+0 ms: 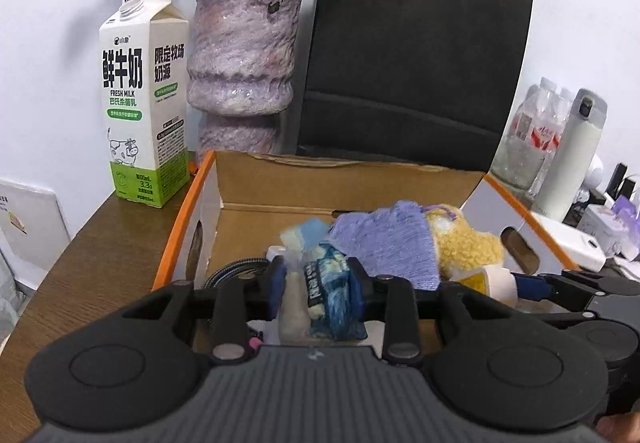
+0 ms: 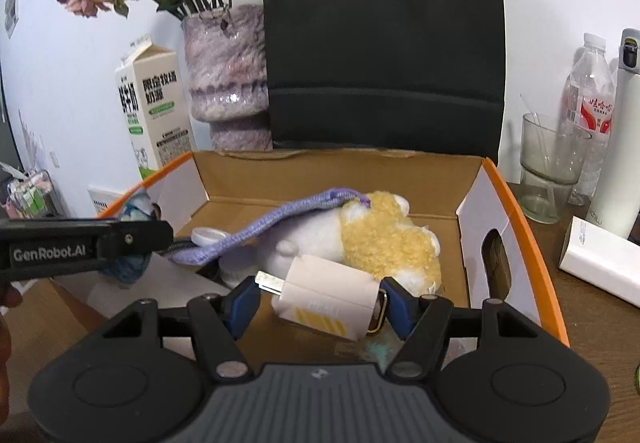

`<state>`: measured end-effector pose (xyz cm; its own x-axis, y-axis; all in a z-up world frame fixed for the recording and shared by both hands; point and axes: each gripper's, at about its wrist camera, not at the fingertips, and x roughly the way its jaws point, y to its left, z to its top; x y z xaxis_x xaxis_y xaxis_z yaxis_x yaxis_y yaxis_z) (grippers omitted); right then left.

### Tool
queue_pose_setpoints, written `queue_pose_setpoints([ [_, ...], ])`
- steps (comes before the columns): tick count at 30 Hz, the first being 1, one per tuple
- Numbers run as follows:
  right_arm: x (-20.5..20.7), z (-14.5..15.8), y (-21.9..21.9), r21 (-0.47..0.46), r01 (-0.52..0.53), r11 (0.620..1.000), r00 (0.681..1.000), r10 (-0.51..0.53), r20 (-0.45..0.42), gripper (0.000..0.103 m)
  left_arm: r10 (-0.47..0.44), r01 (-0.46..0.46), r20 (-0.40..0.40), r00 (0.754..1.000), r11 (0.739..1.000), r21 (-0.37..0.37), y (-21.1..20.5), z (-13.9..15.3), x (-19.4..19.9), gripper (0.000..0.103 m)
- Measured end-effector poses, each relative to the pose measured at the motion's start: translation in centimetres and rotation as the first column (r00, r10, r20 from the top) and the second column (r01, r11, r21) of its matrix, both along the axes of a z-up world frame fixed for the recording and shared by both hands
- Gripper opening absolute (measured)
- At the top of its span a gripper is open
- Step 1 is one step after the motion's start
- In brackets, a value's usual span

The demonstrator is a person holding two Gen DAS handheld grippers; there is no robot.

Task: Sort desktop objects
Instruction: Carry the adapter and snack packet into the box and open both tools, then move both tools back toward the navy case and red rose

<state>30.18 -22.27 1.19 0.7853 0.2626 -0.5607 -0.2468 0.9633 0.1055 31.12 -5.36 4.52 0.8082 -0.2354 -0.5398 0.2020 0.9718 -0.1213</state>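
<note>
My left gripper (image 1: 316,283) is shut on a blue patterned packet (image 1: 336,295) and holds it over the near left part of an orange-edged cardboard box (image 1: 344,175). My right gripper (image 2: 320,289) is shut on a cream charger plug (image 2: 332,299) with yellow stripes, gripped end to end, low over the box (image 2: 320,171) floor. Inside lie a purple knit cloth (image 2: 272,223) and a yellow and white plush toy (image 2: 384,239). A dark cable (image 1: 232,269) and a white cap (image 2: 208,234) sit at the left of the box.
Behind the box stand a milk carton (image 1: 144,103), a purple vase (image 1: 244,55) with dried flowers and a black paper bag (image 1: 416,63). To the right are water bottles (image 2: 592,99), a glass (image 2: 552,163), a white flask (image 1: 572,159) and a white box (image 2: 604,263).
</note>
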Motion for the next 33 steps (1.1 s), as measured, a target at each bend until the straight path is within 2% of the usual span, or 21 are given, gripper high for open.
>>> queue_pose_setpoints([
  [3, 0.0, -0.1, -0.2, 0.008, 0.004, 1.0, 1.0, -0.004, -0.003, 0.065, 0.001, -0.001, -0.017, 1.0, 1.0, 0.001, 0.1, -0.4, 0.2, 0.039],
  [5, -0.2, 0.1, -0.3, 0.016, 0.008, 1.0, 1.0, -0.008, 0.01, 0.067, 0.005, -0.006, -0.016, 1.0, 1.0, -0.007, 0.2, -0.6, 0.2, 0.049],
  [6, -0.2, 0.2, -0.4, 0.022, 0.008, 1.0, 1.0, -0.009, 0.014, 0.069, 0.008, -0.008, -0.015, 1.0, 1.0, -0.007, 0.3, -0.6, 0.2, 0.054],
  [8, -0.5, 0.5, -0.5, 0.028, 0.008, 1.0, 0.999, -0.009, 0.033, 0.085, 0.011, -0.011, -0.01, 1.0, 1.0, -0.005, 0.3, -0.5, 0.1, 0.065],
  [9, -0.6, 0.6, -0.5, 0.025, 0.008, 1.0, 0.999, -0.009, 0.043, 0.086, 0.012, -0.012, -0.004, 1.0, 1.0, -0.004, 0.3, -0.5, 0.1, 0.071],
  [11, -0.6, 0.8, -0.3, 0.018, 0.005, 1.0, 0.999, -0.006, 0.053, 0.086, 0.014, -0.014, 0.006, 1.0, 1.0, 0.0, 0.2, -0.4, -0.1, 0.071],
  [15, -0.6, 0.8, -0.3, 0.016, 0.003, 1.0, 0.999, -0.004, 0.051, 0.088, 0.013, -0.013, 0.011, 1.0, 1.0, -0.002, 0.2, -0.3, -0.1, 0.078],
  [17, -0.6, 0.8, -0.3, 0.016, 0.004, 1.0, 0.999, -0.005, 0.054, 0.095, 0.012, -0.012, 0.019, 1.0, 1.0, -0.008, 0.2, -0.1, -0.2, 0.084],
  [19, -0.7, 0.9, -0.3, 0.019, 0.006, 1.0, 0.998, -0.007, 0.06, 0.103, 0.015, -0.014, 0.037, 0.999, 1.0, -0.019, 0.4, 0.3, -0.5, 0.099],
  [20, -0.8, 1.0, -0.4, 0.02, 0.005, 1.0, 0.998, -0.007, 0.064, 0.103, 0.017, -0.016, 0.051, 0.999, 1.0, -0.024, 0.4, 0.5, -0.7, 0.103],
  [24, -1.0, 1.5, -0.4, 0.027, -0.009, 1.0, 0.999, 0.007, 0.052, 0.103, 0.002, 0.002, 0.098, 0.995, 0.999, -0.044, 0.6, 1.7, -1.6, 0.103],
  [28, -1.9, 2.2, -0.1, 0.022, -0.014, 1.0, 0.997, 0.012, 0.075, 0.103, 0.008, -0.002, 0.126, 0.992, 0.999, -0.049, 0.7, 2.7, -2.6, 0.103],
  [33, -3.8, 3.0, -0.2, 0.009, -0.006, 1.0, 0.995, 0.005, 0.103, 0.103, 0.009, -0.004, 0.134, 0.991, 0.999, -0.036, 0.7, 3.4, -3.8, 0.103],
])
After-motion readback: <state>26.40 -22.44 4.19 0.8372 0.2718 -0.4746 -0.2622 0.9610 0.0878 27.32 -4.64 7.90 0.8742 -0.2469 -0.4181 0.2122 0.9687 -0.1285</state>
